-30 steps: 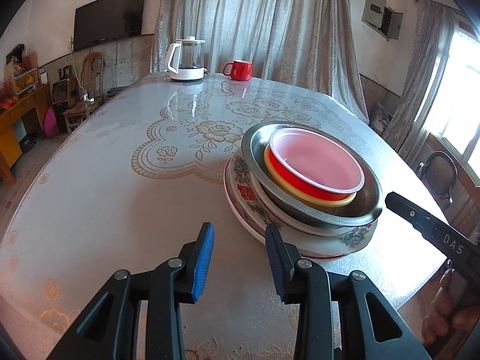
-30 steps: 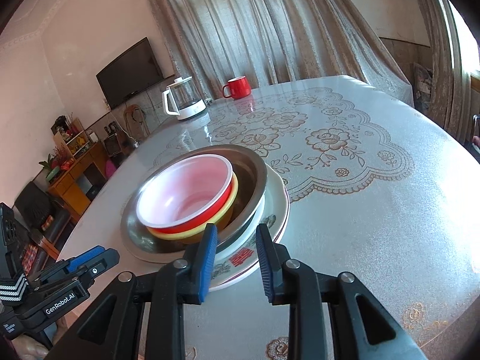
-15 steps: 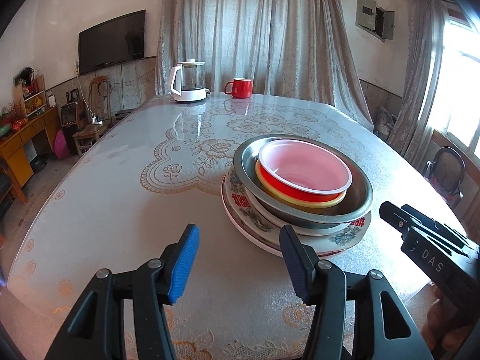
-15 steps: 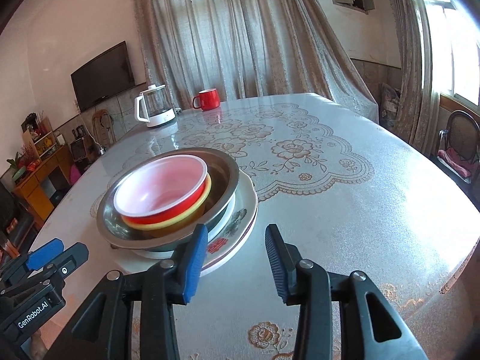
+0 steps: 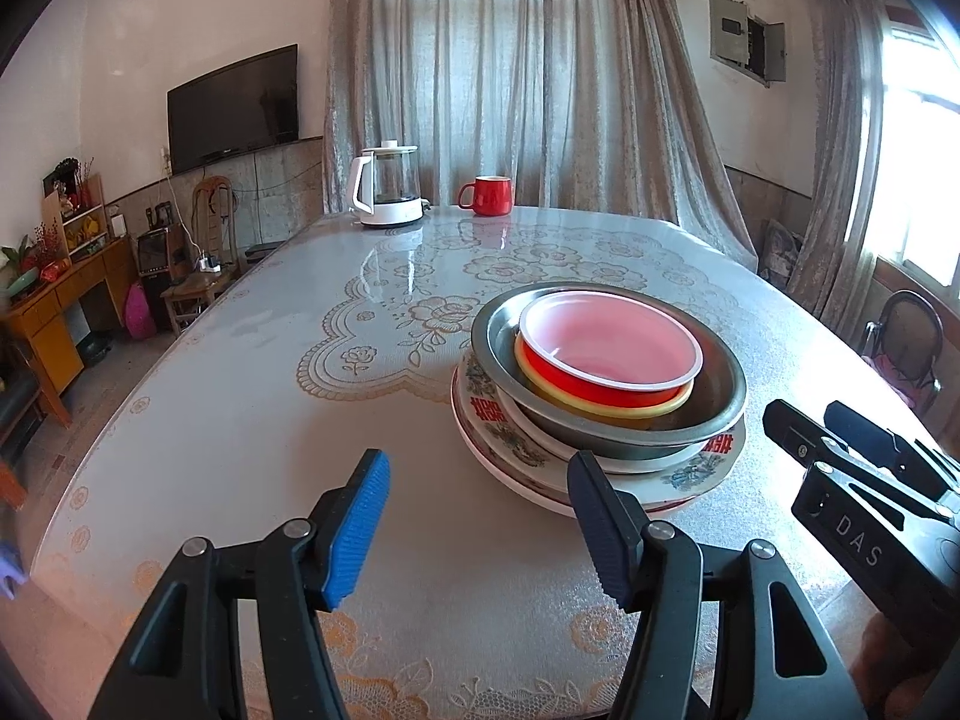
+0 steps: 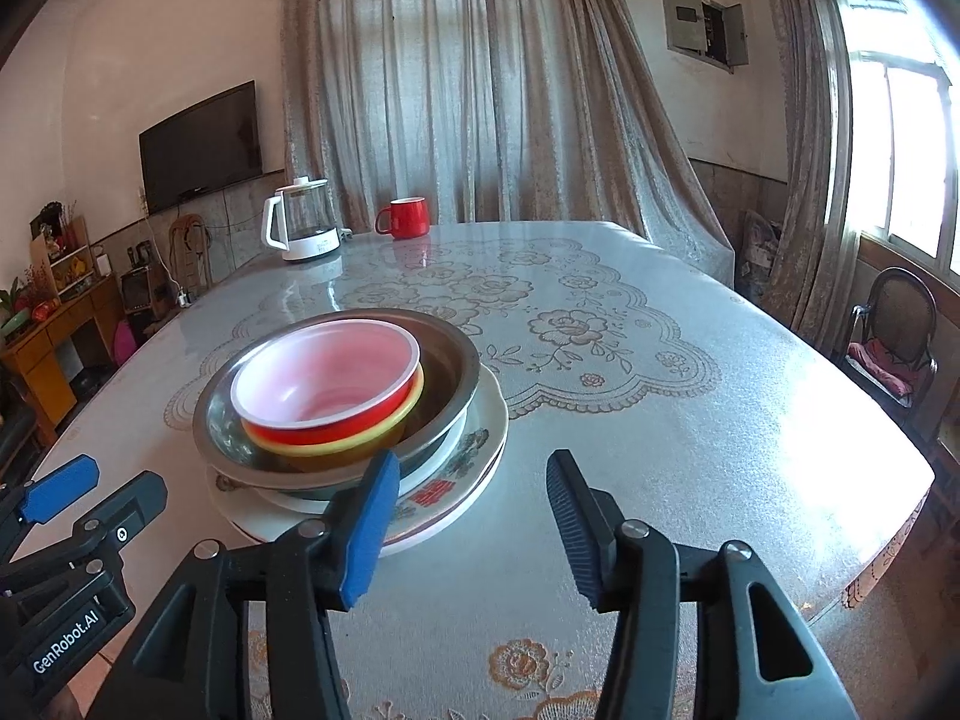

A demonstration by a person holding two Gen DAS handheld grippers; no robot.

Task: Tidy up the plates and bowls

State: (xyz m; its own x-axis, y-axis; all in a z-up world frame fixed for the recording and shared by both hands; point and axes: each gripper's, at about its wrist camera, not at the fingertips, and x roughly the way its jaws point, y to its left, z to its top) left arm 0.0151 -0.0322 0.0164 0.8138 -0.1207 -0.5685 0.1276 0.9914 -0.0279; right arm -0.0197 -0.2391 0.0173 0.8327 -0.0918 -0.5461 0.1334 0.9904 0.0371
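Fingers of left gripper (image 5: 477, 531) and right gripper (image 6: 468, 525) have just been opening, nothing between them; stack (image 5: 600, 396) ahead judged heavy, fragile; red bowl (image 5: 606, 360) is best gripped at rim.

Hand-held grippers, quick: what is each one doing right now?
Left hand-held gripper: open, empty, jaws just been opening.
Right hand-held gripper: open, empty, jaws just been opening.

Table cover (image 5: 252, 408): glossy, finely textured, lace-patterned
Large bowl (image 5: 714, 414), frame centre: dull brushed metal
Red bowl (image 5: 576, 381): smooth shiny plastic
Plate (image 5: 492, 426): glazed ceramic, floral print
Kettle (image 5: 390, 189), upper centre: clear glass, white plastic
Curtains (image 5: 510, 78): sheer woven cloth
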